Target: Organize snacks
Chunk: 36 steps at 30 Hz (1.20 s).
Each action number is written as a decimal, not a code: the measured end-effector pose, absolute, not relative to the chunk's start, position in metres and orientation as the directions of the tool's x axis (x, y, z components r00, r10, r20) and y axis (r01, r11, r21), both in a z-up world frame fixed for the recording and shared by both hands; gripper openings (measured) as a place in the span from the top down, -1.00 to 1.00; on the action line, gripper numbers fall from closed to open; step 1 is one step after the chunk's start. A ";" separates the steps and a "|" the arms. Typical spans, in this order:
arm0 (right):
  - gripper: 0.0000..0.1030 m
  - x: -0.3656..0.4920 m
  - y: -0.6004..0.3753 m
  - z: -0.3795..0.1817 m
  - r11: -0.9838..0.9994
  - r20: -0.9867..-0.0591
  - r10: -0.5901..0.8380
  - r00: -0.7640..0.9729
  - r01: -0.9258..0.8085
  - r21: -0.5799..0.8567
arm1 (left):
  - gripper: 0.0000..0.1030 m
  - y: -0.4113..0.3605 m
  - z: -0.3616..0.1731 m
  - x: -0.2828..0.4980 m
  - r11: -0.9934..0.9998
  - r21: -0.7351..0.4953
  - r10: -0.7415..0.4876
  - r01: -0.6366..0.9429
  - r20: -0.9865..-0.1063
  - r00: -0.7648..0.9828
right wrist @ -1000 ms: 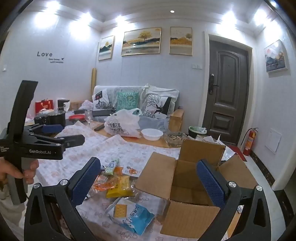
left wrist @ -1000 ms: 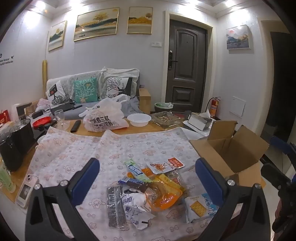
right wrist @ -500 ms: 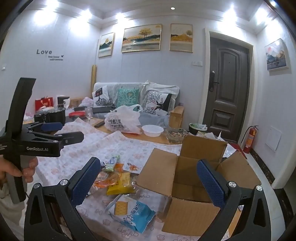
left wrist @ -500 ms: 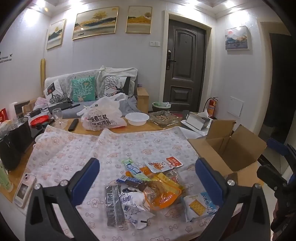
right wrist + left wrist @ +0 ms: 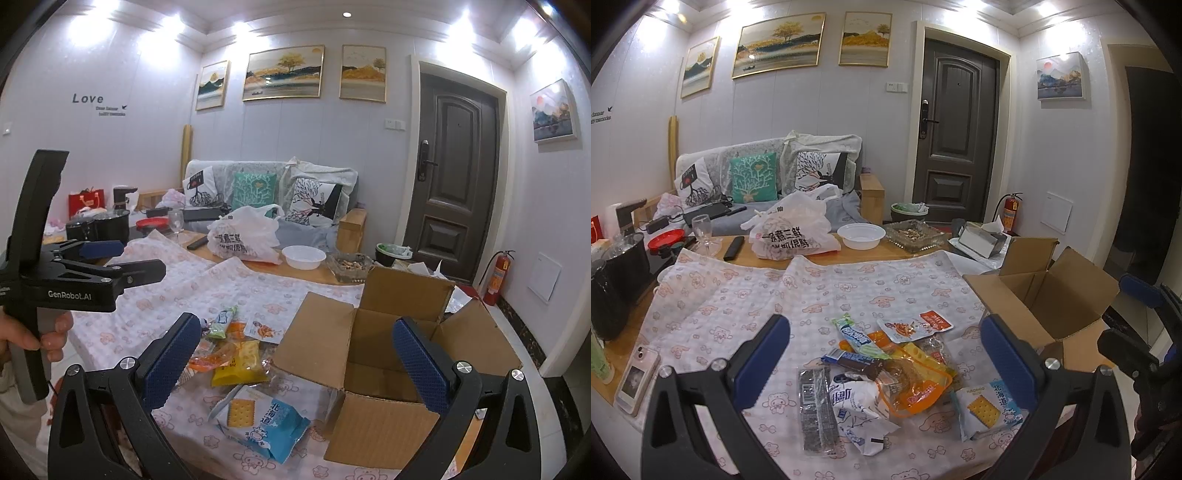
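Both grippers hung above the near edge of the desk with nothing in them. The left gripper (image 5: pixel 884 354) had its jaws spread wide over the heap of snack packets (image 5: pixel 886 373), which lay loose on the pink cartoon-print cloth (image 5: pixel 798 295) close to the near edge. The right gripper (image 5: pixel 297 354) also had its jaws spread, framing the near left flap of the open cardboard box (image 5: pixel 388 354), which stood at the desk's right end with all its flaps up. A blue cracker packet (image 5: pixel 264 417) lay flat on the cloth just beside the box's near left corner, with a yellow packet (image 5: pixel 240 362) and an orange packet (image 5: pixel 916 387) in the heap behind it. A dark seaweed packet (image 5: pixel 815 410) lay at the heap's left side. A phone (image 5: pixel 637 373) rested near the desk's left edge. Toward the far edge sat a white printed plastic bag (image 5: pixel 792 232) and a white bowl (image 5: pixel 863 235) beside it.
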State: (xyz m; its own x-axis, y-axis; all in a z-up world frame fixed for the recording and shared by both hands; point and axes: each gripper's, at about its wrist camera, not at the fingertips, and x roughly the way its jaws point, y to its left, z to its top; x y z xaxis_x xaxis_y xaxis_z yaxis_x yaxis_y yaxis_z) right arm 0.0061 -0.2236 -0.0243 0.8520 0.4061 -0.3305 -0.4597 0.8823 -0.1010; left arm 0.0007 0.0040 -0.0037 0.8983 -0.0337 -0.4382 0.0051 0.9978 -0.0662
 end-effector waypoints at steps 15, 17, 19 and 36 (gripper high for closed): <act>-1.00 0.007 -0.235 -0.024 0.898 -0.309 0.390 0.868 -0.433 -0.084 | -0.99 0.002 -0.004 -0.002 0.997 -0.064 -0.065 0.041 -0.434 0.899; -1.00 0.006 -0.237 -0.024 0.898 -0.310 0.389 0.868 -0.432 -0.082 | -0.99 0.001 -0.005 -0.002 0.997 -0.065 -0.074 0.051 -0.434 0.898; -1.00 0.005 -0.236 -0.023 0.898 -0.310 0.389 0.868 -0.432 -0.084 | -0.99 0.000 -0.005 -0.001 0.996 -0.067 -0.084 0.061 -0.437 0.896; -1.00 0.006 -0.236 -0.026 0.904 -0.308 0.378 0.873 -0.420 -0.079 | -0.99 0.004 -0.009 0.005 0.992 -0.083 -0.117 0.090 -0.446 0.887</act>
